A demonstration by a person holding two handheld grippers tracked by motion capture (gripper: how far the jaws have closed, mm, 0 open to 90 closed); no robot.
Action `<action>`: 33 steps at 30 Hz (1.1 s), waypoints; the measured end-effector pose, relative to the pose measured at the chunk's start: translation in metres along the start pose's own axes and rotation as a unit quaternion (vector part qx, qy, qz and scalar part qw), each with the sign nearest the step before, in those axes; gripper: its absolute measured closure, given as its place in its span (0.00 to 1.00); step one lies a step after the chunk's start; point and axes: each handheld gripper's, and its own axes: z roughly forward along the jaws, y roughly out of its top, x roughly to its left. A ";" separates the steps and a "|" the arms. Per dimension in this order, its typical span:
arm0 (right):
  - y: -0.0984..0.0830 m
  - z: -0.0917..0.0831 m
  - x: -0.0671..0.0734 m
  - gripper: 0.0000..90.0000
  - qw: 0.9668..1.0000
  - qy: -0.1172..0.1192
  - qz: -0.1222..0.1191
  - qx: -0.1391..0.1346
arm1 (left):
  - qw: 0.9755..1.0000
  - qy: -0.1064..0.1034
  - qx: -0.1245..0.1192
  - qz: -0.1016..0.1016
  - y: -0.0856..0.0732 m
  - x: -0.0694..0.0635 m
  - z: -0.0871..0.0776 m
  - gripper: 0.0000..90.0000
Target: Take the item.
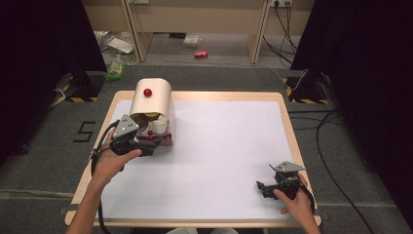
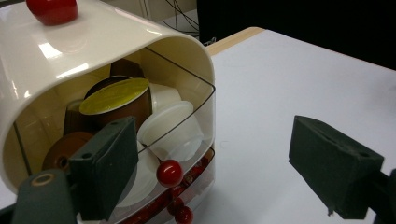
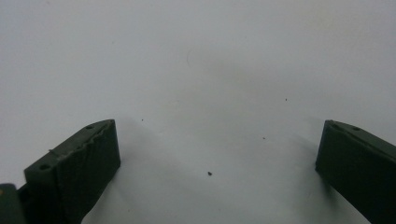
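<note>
My left gripper (image 1: 146, 145) sits at the mouth of the cream bread-bin-style container (image 1: 152, 100), which stands near the far left corner of the bench (image 1: 229, 146). My left forearm comes in from the near left edge and angles up toward the container, wrist bent so the tongs point into its opening; my left hand (image 1: 113, 161) wraps the body of the gripper from below, the grey three-cornered plate tilted on top.

In the left gripper view the jaws stand apart, nothing pressed between them. One jaw lies right against the clear roll-up door (image 2: 187, 121), which is raised partway, and the door's small red knob (image 2: 169, 172) sits just beside that jaw; whether the pad touches the door I cannot tell. The other jaw hangs free over the white sheet, well apart from the container. Behind the door I see a brown cup with a yellow lid (image 2: 116, 100) and a white plastic tub (image 2: 170, 126) beside it, crowded together. A larger red knob (image 2: 51, 9) tops the container.

My right hand (image 1: 294, 200) rests near the near right corner of the bench, forearm entering from the near edge, holding the right gripper (image 1: 263, 187) low and level, pointing left across the bench. Its jaws (image 3: 210, 154) are spread wide over bare white surface, gripping nothing.
</note>
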 end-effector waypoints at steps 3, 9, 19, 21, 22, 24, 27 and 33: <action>0.000 0.000 0.000 0.00 1.000 0.000 0.000 0.000 | 1.000 0.001 0.004 0.001 0.001 0.002 0.003 0.17; 0.000 0.000 0.000 0.00 1.000 0.000 0.000 0.000 | 1.000 -0.005 0.016 -0.001 0.002 0.006 0.013 0.17; 0.000 0.000 0.000 0.00 1.000 0.000 0.000 0.000 | 1.000 -0.004 0.028 0.002 0.000 0.009 0.019 0.17; 0.000 0.000 0.000 0.00 1.000 0.000 0.002 0.000 | 1.000 -0.005 0.031 0.002 0.001 0.009 0.018 0.17; 0.000 0.000 0.000 0.00 1.000 0.000 0.000 0.000 | 0.999 -0.006 0.033 0.002 0.001 0.008 0.018 0.17; 0.000 0.000 0.000 0.00 1.000 0.000 0.002 0.000 | 0.999 -0.011 0.034 0.000 0.000 0.007 0.016 0.17; 0.000 0.000 0.000 0.00 1.000 0.000 0.000 0.000 | 0.999 -0.024 0.033 -0.006 -0.003 0.005 0.009 0.17; 0.000 0.000 0.000 0.00 1.000 0.000 0.000 0.000 | 0.999 -0.026 0.035 -0.002 -0.008 -0.002 0.002 0.17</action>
